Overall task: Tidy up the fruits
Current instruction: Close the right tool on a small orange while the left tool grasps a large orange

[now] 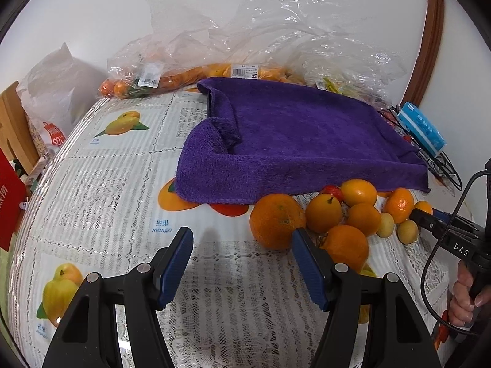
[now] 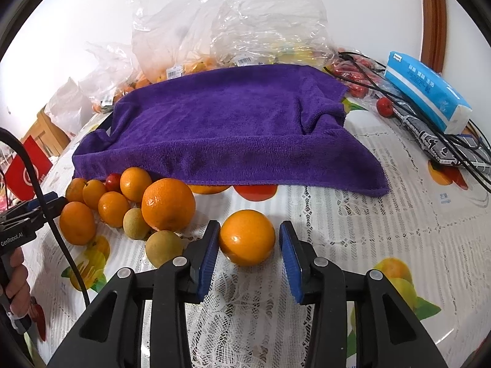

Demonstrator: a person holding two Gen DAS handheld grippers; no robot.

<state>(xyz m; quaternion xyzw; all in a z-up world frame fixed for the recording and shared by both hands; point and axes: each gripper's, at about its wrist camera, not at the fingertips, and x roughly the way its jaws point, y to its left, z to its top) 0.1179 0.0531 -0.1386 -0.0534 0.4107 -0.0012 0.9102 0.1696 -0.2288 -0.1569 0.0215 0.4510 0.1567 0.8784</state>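
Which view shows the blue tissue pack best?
Right wrist view: the blue tissue pack lies whole and unobstructed at upper right, resting on black cables. The left wrist view catches only a small, distorted piece of it near the right edge.

Both grippers share one build: black plastic arms shaped like clamps, with triangular cut-outs and round silver rivets at the pivots. The left gripper (image 1: 242, 263) and right gripper (image 2: 249, 260) carry ribbed blue pads (image 1: 175, 268) on their fingers. A black cable (image 1: 435, 245) loops at 3 o'clock beside white "DAS" lettering. At 9 o'clock in the right view, white lettering reads "GenRobot.AI".
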